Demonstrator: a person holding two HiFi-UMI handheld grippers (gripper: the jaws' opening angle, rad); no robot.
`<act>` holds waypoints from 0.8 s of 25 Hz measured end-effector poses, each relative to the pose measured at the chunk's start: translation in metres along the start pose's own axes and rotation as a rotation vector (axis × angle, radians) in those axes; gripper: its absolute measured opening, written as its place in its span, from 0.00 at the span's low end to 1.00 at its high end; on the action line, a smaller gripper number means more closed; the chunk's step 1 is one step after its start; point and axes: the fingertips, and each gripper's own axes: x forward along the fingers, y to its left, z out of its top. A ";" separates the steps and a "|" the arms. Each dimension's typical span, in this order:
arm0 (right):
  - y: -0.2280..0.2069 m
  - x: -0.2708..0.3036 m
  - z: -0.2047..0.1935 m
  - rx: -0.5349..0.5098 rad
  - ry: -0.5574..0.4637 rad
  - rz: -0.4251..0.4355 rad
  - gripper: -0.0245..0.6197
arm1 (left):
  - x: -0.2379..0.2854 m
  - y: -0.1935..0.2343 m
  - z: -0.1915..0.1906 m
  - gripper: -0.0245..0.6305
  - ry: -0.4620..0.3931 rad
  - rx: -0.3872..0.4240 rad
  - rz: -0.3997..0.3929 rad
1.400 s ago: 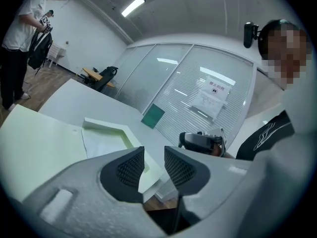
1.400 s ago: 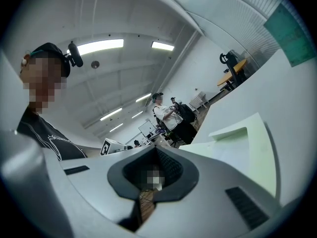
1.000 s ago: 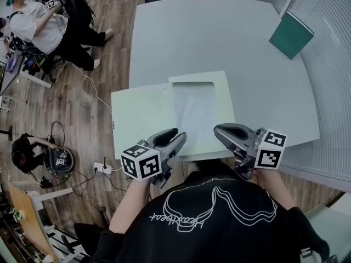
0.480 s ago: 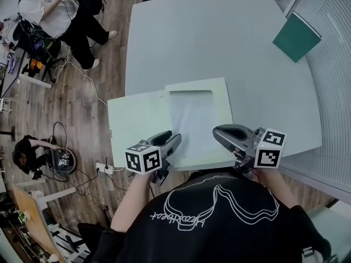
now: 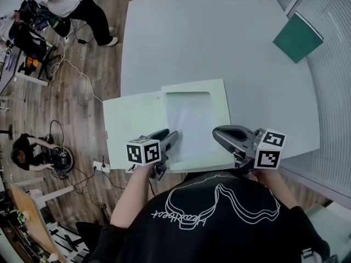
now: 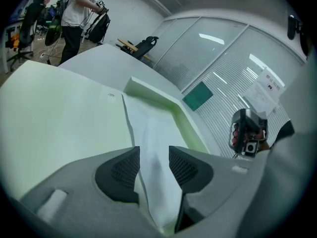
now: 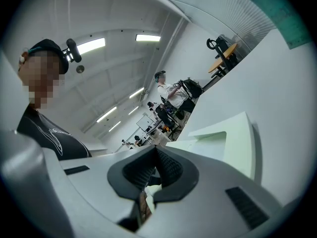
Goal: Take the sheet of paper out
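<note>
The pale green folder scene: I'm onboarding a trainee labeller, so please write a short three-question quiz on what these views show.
1. True or false: the white sheet of paper lies fully clear of the pale green open paper folder.
2. Where on the pale grey table is the dark green flat book? A) far right corner B) near left corner C) on the folder
3. Which gripper has its jaws together with nothing between them?

Key: 1 false, it lies on the folder's right half. 2 A. 3 the right gripper; the left gripper has jaws opening, the sheet showing between them.
</note>
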 end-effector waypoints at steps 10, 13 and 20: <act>-0.011 -0.003 -0.003 0.020 -0.001 -0.008 0.05 | 0.007 0.022 0.002 0.30 0.006 -0.029 0.088; -0.012 -0.004 -0.005 0.026 0.000 -0.009 0.05 | 0.010 0.018 0.001 0.30 0.023 -0.037 0.046; -0.013 -0.004 -0.005 0.029 0.004 -0.001 0.05 | 0.016 0.023 -0.002 0.30 0.056 -0.040 0.080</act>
